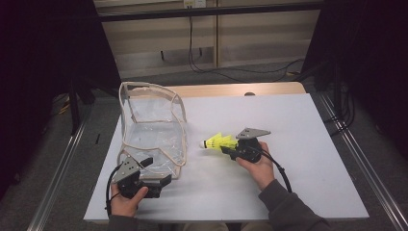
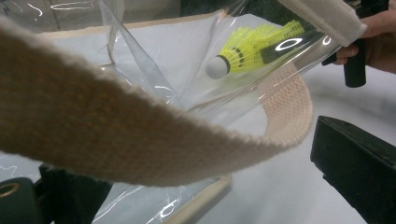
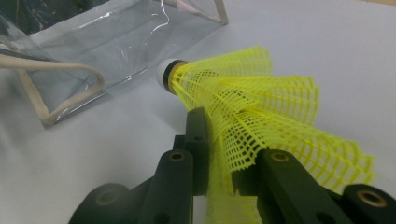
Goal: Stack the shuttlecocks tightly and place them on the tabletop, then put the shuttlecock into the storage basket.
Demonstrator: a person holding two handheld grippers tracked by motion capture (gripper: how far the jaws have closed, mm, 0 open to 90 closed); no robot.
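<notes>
The right gripper (image 1: 231, 147) is clamped on the yellow mesh shuttlecock (image 1: 219, 142) with its white tip. The left gripper (image 1: 149, 168) touches the clear plastic bag (image 1: 151, 130) with beige trim; its jaw state cannot be told.

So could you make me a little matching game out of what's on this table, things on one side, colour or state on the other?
Things:
1. shuttlecock
2. bag
3. bag strap
4. table

Descriptions:
A. clear plastic, standing open
B. beige woven band
C. yellow mesh skirt, white tip, held in the right gripper
D. plain white, flat

Pairs: 1-C, 2-A, 3-B, 4-D
</notes>
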